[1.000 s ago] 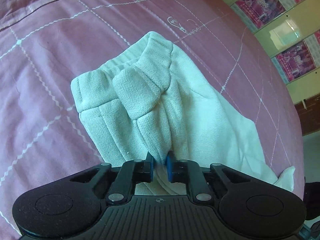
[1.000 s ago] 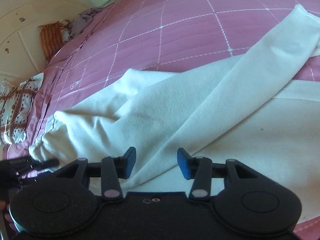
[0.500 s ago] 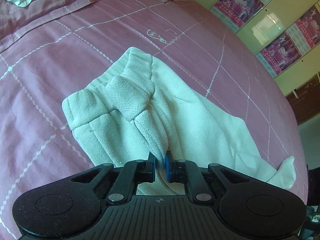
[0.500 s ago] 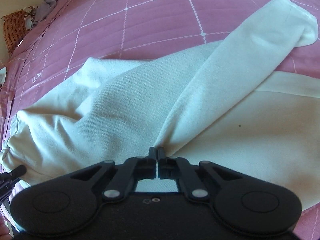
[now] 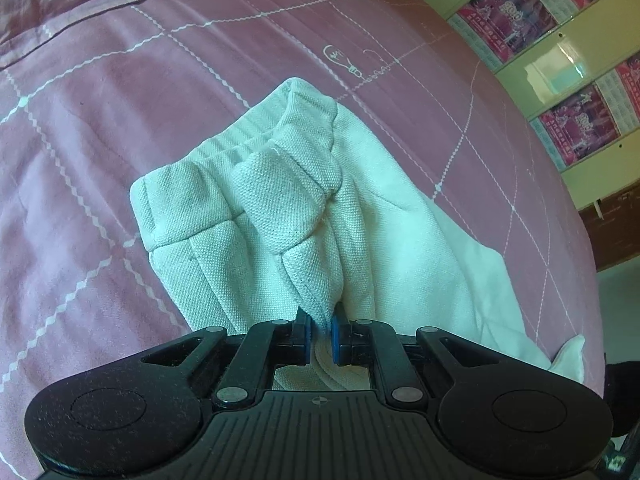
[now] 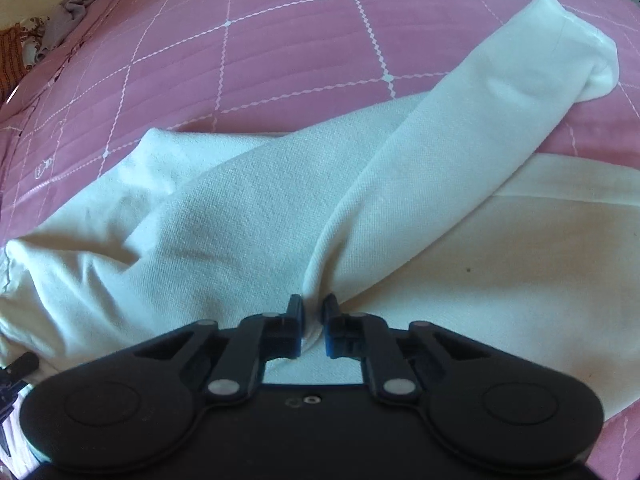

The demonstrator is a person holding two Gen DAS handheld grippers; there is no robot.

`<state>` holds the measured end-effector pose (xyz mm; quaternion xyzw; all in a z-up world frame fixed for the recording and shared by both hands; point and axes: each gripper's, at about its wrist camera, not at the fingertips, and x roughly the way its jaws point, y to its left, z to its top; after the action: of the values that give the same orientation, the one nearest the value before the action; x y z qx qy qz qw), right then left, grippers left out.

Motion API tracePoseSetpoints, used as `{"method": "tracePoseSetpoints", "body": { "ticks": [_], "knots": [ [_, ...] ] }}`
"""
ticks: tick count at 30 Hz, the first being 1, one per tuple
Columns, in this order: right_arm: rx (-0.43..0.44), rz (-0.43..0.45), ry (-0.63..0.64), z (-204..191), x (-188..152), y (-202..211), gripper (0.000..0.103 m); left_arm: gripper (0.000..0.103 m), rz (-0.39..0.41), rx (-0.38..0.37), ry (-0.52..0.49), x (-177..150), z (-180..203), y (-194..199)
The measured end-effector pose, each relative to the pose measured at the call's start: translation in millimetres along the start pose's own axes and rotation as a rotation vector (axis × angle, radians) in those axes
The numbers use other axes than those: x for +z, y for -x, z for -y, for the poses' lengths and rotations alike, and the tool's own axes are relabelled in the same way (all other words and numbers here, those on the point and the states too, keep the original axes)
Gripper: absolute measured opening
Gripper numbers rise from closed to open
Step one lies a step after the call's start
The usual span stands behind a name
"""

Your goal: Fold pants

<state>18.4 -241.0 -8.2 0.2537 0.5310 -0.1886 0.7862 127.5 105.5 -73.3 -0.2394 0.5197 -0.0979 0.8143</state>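
On bed (image 5: pixel 100 128): left gripper (image 5: pixel 320 334) clenched on pants (image 5: pixel 280 208) waistband, right gripper (image 6: pixel 311 326) on leg. Next: lift together, fold over.

The off-white pants (image 5: pixel 280 208) lie on a pink bedspread (image 5: pixel 100 92) crossed by a white zigzag diamond grid with a small white lightbulb drawing, beyond it yellow-green cabinets (image 5: pixel 568 68) bearing magenta posters (image 5: pixel 508 20).
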Motion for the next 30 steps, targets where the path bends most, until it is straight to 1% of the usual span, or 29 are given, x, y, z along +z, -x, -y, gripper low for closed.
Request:
{"method": "tracePoseSetpoints", "body": {
  "ticks": [1, 3, 5, 6, 7, 8, 9, 10, 11, 12, 13, 14, 15, 16, 17, 18, 20, 21, 22, 23, 25, 28, 30],
  "knots": [
    [0.027, 0.009, -0.002, 5, -3, 7, 0.008, 0.009, 0.025, -0.004, -0.014, 2, 2, 7],
    [0.142, 0.061, -0.01, 12, -13, 36, 0.008, 0.009, 0.078, -0.036, -0.029, 9, 3, 26],
    [0.23, 0.104, -0.006, 15, -22, 62, 0.008, 0.009, 0.117, -0.058, -0.038, 19, 1, 44],
    [0.271, 0.121, -0.009, 14, -29, 74, 0.008, 0.009, 0.129, -0.048, -0.056, 23, -2, 49],
    [0.293, 0.13, 0.001, 14, -37, 78, 0.008, 0.009, 0.127, -0.029, -0.067, 23, -6, 48],
    [0.3, 0.134, 0.012, 13, -44, 76, 0.008, 0.009, 0.104, -0.004, -0.066, 22, -15, 41],
    [0.289, 0.123, 0.027, 11, -52, 67, 0.008, 0.009, 0.082, 0.027, -0.058, 19, -22, 32],
    [0.258, 0.107, 0.041, 9, -59, 54, 0.008, 0.009, 0.064, 0.065, -0.056, 14, -29, 21],
    [0.234, 0.084, 0.044, 7, -66, 38, 0.008, 0.009, 0.043, 0.083, -0.068, 9, -34, 11],
    [0.209, 0.065, 0.034, 7, -72, 24, 0.009, 0.009, 0.029, 0.088, -0.08, 4, -37, 4],
    [0.187, 0.068, 0.03, 8, -78, 15, 0.012, 0.009, 0.039, 0.089, -0.081, 0, -37, 5],
    [0.176, 0.068, 0.035, 8, -79, 9, 0.013, 0.01, 0.035, 0.091, -0.066, -1, -35, 9],
    [0.179, 0.064, 0.032, 8, -79, 8, 0.016, 0.01, 0.022, 0.093, -0.046, -1, -34, 14],
    [0.196, 0.054, 0.034, 10, -77, 15, 0.022, 0.01, 0.012, 0.095, -0.036, -2, -32, 20],
    [0.209, 0.048, 0.045, 11, -73, 20, 0.025, 0.01, 0.017, 0.098, -0.046, -7, -27, 30],
    [0.211, 0.057, 0.056, 14, -71, 30, 0.026, 0.011, 0.04, 0.092, -0.067, -12, -22, 39],
    [0.218, 0.089, 0.057, 24, -62, 49, 0.034, 0.011, 0.086, 0.086, -0.131, -25, -5, 55],
    [0.204, 0.105, 0.051, 30, -57, 55, 0.043, 0.011, 0.091, 0.081, -0.155, -30, 4, 56],
    [0.174, 0.126, 0.05, 35, -50, 60, 0.049, 0.011, 0.082, 0.062, -0.186, -34, 15, 55],
    [0.149, 0.14, 0.053, 38, -43, 62, 0.049, 0.011, 0.068, 0.053, -0.217, -40, 27, 51],
    [0.109, 0.155, 0.045, 43, -26, 59, 0.049, 0.011, 0.051, 0.059, -0.271, -53, 49, 38],
    [0.068, 0.127, -0.012, 49, -2, 47, 0.047, 0.011, 0.006, 0.068, -0.303, -70, 68, 14],
    [0.029, 0.105, -0.059, 50, 10, 36, 0.047, 0.011, 0.016, 0.097, -0.332, -80, 75, 6]
  ]
}}
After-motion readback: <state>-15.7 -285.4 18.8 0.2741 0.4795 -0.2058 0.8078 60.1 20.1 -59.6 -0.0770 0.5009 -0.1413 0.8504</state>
